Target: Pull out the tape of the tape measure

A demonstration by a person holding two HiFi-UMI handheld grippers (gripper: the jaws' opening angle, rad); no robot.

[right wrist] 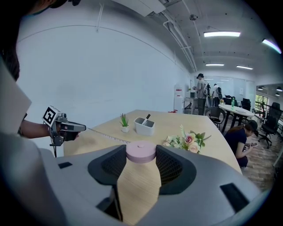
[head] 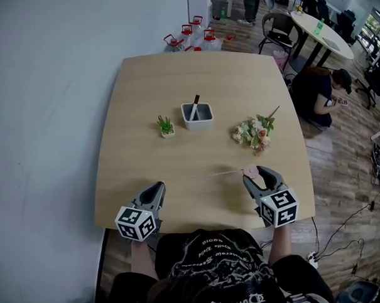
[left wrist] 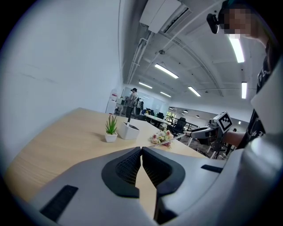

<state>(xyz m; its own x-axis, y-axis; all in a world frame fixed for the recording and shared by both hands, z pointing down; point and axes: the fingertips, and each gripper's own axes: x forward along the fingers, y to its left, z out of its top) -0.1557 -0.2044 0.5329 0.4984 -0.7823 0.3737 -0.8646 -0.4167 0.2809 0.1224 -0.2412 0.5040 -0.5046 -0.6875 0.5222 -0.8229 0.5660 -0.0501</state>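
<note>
A round pink tape measure case (head: 250, 171) (right wrist: 141, 153) sits between the pads of my right gripper (head: 256, 174) (right wrist: 140, 149), which is shut on it above the wooden table (head: 174, 79). A thin pale tape (head: 222, 172) (right wrist: 110, 136) stretches left from the case to my left gripper (head: 158, 187) (right wrist: 80, 127). That gripper's jaws are pressed together on the tape's end (left wrist: 141, 152). In the left gripper view the tape (left wrist: 179, 137) runs toward the right gripper (left wrist: 194, 131). Both grippers are near the table's front edge.
Mid-table stand a small potted plant (head: 166, 126), a white holder with a pen (head: 196, 115) and a bunch of flowers (head: 255, 132). Water bottles (head: 191, 36) sit past the far edge. A person crouches on the floor at the right (head: 319, 92).
</note>
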